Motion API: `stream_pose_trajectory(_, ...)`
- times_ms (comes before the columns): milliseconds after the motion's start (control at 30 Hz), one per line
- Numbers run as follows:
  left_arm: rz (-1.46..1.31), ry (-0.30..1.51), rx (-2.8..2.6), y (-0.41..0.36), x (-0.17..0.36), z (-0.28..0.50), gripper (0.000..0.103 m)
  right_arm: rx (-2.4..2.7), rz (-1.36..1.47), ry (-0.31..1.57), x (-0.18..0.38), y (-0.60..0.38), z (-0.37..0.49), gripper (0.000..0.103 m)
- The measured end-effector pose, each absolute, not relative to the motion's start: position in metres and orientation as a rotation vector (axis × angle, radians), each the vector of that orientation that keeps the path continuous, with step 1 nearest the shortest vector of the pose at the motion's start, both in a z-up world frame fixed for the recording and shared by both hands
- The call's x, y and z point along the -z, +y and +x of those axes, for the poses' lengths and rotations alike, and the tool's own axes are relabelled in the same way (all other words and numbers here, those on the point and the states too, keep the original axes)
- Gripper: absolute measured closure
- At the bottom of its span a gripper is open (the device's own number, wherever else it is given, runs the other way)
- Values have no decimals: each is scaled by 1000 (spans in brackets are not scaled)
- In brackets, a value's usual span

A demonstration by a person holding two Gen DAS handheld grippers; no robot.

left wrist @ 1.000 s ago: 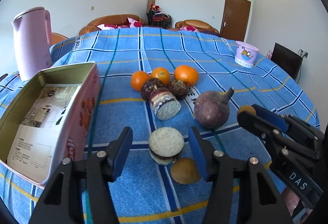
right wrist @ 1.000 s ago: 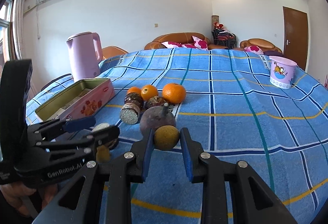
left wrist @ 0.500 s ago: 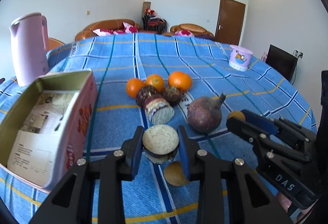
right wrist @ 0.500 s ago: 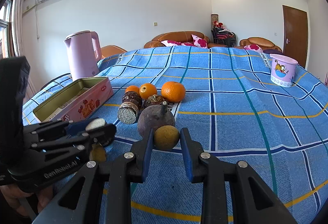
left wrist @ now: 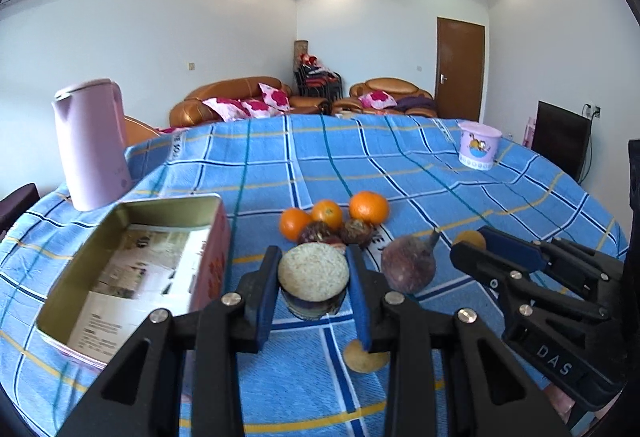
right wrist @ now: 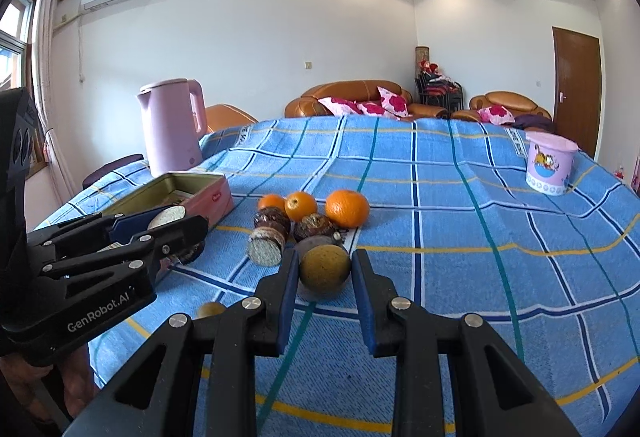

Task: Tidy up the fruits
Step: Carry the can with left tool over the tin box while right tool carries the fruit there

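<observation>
My left gripper (left wrist: 314,273) is shut on a cut fruit half (left wrist: 313,271) with dark skin and a pale speckled face, held just above the blue checked cloth beside the open pink tin (left wrist: 208,261). My right gripper (right wrist: 325,271) is shut on a round yellow-brown fruit (right wrist: 325,268). On the cloth lie three oranges (left wrist: 327,213), two dark fruits (left wrist: 356,231), a purple fruit with a stem (left wrist: 408,267), another cut half (right wrist: 264,251) and a small brown fruit (left wrist: 366,359). The right wrist view shows the left gripper (right wrist: 160,223) next to the tin (right wrist: 208,193).
A pink kettle (left wrist: 90,145) stands at the table's back left behind the tin. A small pink cup (left wrist: 478,151) sits far right. Printed paper lines the tin's bottom. Sofas and a brown door are beyond the table.
The left gripper's jaws closed on the cut fruit half and lifted it off the cloth, toward the tin. The right gripper kept still with its fruit.
</observation>
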State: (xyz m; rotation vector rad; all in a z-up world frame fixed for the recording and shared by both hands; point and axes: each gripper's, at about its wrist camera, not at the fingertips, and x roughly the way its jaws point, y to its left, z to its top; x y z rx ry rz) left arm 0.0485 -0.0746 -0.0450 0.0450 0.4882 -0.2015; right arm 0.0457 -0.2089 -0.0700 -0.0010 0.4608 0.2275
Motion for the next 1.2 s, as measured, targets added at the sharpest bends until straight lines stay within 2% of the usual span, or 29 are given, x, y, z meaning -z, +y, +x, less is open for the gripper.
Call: stream_pose_trajectory(1200, -5, 458, -9, 3, 29, 58, 69, -392, -89, 393, 24, -129, 64, 74)
